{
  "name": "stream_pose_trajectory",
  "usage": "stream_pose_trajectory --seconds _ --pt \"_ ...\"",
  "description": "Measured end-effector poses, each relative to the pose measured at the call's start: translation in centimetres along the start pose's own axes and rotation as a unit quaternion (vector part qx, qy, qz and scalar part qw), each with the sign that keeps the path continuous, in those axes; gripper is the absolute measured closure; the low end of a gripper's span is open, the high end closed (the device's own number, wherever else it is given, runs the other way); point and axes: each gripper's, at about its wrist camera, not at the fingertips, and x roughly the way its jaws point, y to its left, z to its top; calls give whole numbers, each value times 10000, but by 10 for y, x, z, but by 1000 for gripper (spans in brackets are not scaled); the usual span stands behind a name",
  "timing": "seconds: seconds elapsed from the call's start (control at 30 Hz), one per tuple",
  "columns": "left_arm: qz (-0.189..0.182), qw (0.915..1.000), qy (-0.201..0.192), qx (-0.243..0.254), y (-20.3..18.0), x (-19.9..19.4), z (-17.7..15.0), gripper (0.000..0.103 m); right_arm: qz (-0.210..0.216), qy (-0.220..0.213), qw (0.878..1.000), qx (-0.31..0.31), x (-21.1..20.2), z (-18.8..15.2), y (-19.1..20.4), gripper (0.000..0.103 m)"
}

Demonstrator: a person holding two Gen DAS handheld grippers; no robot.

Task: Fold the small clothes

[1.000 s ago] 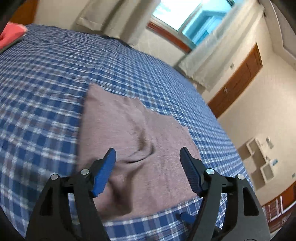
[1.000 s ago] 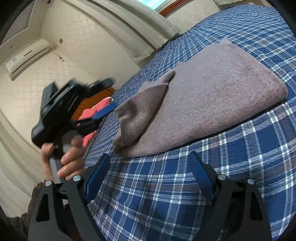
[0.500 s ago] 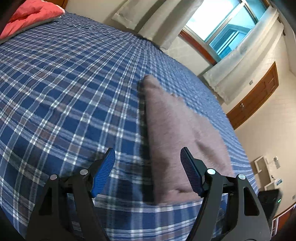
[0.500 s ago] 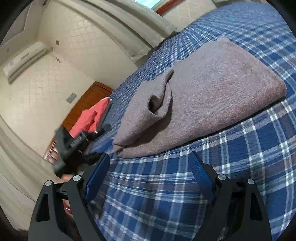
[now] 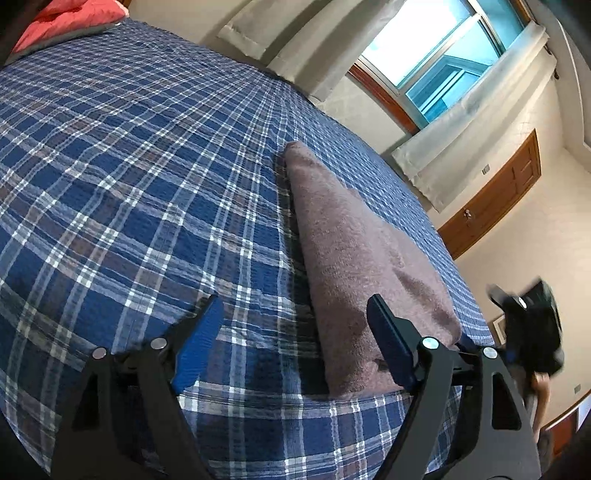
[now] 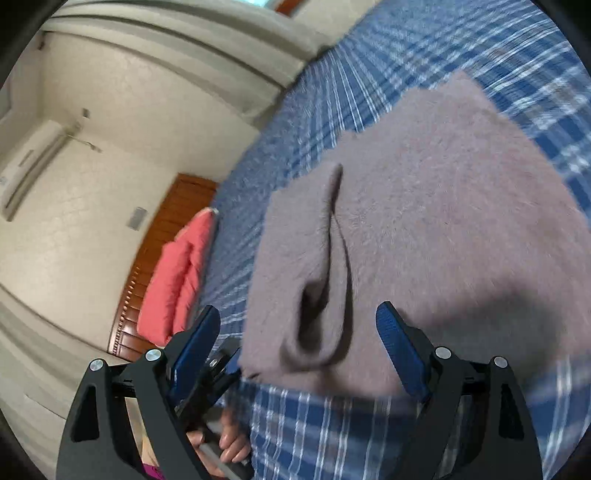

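A folded mauve knit garment (image 5: 354,266) lies on the blue plaid bedspread (image 5: 129,184). In the left wrist view it runs from mid-frame down to the right finger. My left gripper (image 5: 295,343) is open and empty, low over the bedspread at the garment's left edge. In the right wrist view the garment (image 6: 443,221) fills the centre, with a loose raised fold (image 6: 325,295) at its near end. My right gripper (image 6: 299,347) is open and empty, its jaws straddling that near end just above it.
A red pillow (image 6: 177,280) lies at the wooden headboard (image 6: 159,236); it also shows in the left wrist view (image 5: 62,22). Curtains and a window (image 5: 436,62) stand beyond the bed. The bed's near edge runs under both grippers.
My left gripper has drawn off the garment to its left edge and dropped low. My right gripper has moved in over the garment's near end.
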Motion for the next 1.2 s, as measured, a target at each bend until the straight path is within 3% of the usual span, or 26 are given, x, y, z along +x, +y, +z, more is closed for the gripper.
stream_pose_trajectory --seconds 0.23,0.53,0.63,0.7,0.77,1.2 --pt "-119 9999 -17 5 0 1 1 19 127 634 9979 -18 46 23 8 18" --pt "-150 9999 -32 1 1 0 0 17 188 741 9971 -57 73 44 11 19" --pt "-153 9999 -36 -2 1 1 0 17 139 737 9972 -66 76 43 10 27" --pt "-151 9999 -35 -2 1 1 0 17 41 771 9970 -75 79 42 9 43" --pt "-150 9999 -34 1 1 0 0 17 -37 802 9967 -75 84 41 7 52" --pt "-141 9999 -48 -6 1 1 0 17 -248 764 9964 -253 88 41 3 82"
